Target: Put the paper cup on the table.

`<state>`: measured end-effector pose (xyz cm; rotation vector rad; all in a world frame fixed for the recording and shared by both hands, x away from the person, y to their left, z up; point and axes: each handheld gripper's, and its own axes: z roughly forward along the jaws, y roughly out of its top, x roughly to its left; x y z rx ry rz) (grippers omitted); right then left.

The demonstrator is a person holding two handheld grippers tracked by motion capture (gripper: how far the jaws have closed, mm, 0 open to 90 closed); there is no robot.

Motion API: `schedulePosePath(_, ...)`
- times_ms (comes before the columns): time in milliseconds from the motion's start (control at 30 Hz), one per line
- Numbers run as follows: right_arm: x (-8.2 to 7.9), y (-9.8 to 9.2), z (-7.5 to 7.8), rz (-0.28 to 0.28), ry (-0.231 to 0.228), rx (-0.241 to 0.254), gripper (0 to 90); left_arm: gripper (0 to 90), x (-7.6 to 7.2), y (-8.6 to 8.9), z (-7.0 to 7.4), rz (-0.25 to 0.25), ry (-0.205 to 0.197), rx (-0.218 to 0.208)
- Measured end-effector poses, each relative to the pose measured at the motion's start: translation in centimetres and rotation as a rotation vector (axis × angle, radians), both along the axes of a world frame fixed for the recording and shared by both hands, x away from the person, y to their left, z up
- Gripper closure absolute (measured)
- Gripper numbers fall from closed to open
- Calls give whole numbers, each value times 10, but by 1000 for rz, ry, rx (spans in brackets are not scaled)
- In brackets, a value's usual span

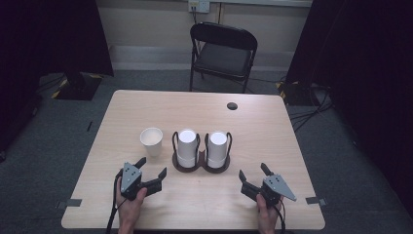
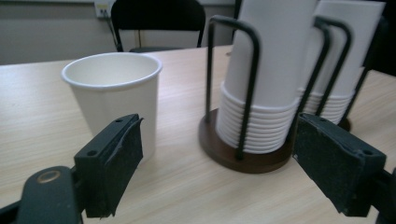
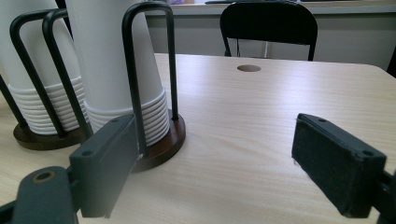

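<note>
A single white paper cup (image 1: 151, 140) stands upright on the wooden table (image 1: 146, 107), left of a dark wire holder (image 1: 200, 165) that carries two stacks of upside-down white cups (image 1: 187, 146) (image 1: 217, 147). My left gripper (image 1: 152, 166) rests near the front edge, open and empty, just short of the single cup. From the left gripper view (image 2: 219, 140), the cup (image 2: 116, 98) sits beyond the left jaw and the nearer stack (image 2: 268, 84) beyond the right. My right gripper (image 1: 253, 170) is open and empty, right of the holder. In the right gripper view (image 3: 215, 140), the stacks (image 3: 119, 70) rise at left.
A black folding chair (image 1: 223, 51) stands behind the table's far edge. A round cable hole (image 1: 232, 106) lies in the tabletop at the back right. Dark curtains hang on both sides. Bare wood stretches behind and beside the cups.
</note>
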<state>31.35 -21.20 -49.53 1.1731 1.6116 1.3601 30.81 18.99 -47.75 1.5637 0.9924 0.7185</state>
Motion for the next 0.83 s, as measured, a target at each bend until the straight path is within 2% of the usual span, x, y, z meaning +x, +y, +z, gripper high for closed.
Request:
schedulePosePath(33,0,0,0,0,-1,1,143,163,-3,-1,-1,-31,-17,-12)
schedulePosePath(67,0,0,0,0,-3,2,143,166,-6,-4,-1,-39,-24,-14)
schedulePosePath(100,0,0,0,0,-3,4,143,166,-9,-7,-1,-25,-31,7)
schedulePosePath(233,0,0,0,3,-5,4,143,169,-18,-17,-2,-30,-39,15)
schedulePosePath(500,-1,0,0,6,-8,-3,160,166,-19,-43,-15,-39,-20,45)
schedulePosePath(600,0,0,0,1,0,-1,160,163,-19,-50,-18,-19,-20,84)
schedulePosePath(700,3,0,0,1,29,-1,167,160,-20,-53,-18,14,-36,100)
schedulePosePath(767,5,2,1,-2,57,-14,186,157,-21,-52,-19,1,-42,94)
schedulePosePath(833,10,4,2,0,118,-40,204,157,-21,-51,-18,1,-40,92)
